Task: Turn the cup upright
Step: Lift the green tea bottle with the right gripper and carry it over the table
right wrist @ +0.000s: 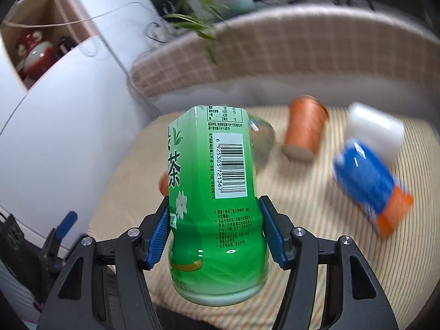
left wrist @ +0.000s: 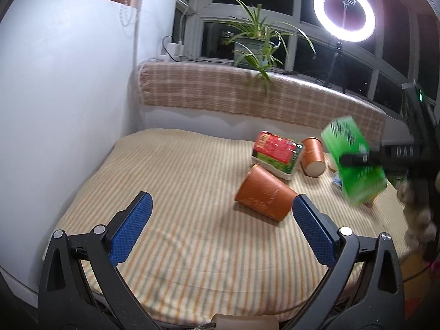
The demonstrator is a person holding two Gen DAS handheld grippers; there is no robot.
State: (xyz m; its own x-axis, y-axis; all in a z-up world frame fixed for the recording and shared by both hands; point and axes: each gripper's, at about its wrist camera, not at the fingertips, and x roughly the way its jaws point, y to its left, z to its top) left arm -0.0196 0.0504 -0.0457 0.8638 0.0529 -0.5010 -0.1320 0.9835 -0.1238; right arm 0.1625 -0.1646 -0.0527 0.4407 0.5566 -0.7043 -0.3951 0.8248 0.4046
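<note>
- My left gripper (left wrist: 221, 229) sits at the bottom of its own view with the blue pads spread wide apart and nothing between them, above the striped mattress (left wrist: 170, 181).
- Just right of centre in that view, a brown cup (left wrist: 265, 198) lies on its side on the mattress, close to my right pad.
- Behind it a red and green box (left wrist: 276, 155) lies tilted, and a second brown cup (left wrist: 313, 156) lies on its side just to the right of the box.
- At the right of that view, my right gripper (right wrist: 214, 232) holds a green bottle (left wrist: 353, 162) in the air; in its own view the pads are clamped on the bottle's lower body.
- Far right in the right view, a blurred blue bottle (right wrist: 368, 176) with an orange end lies on the mattress.
</note>
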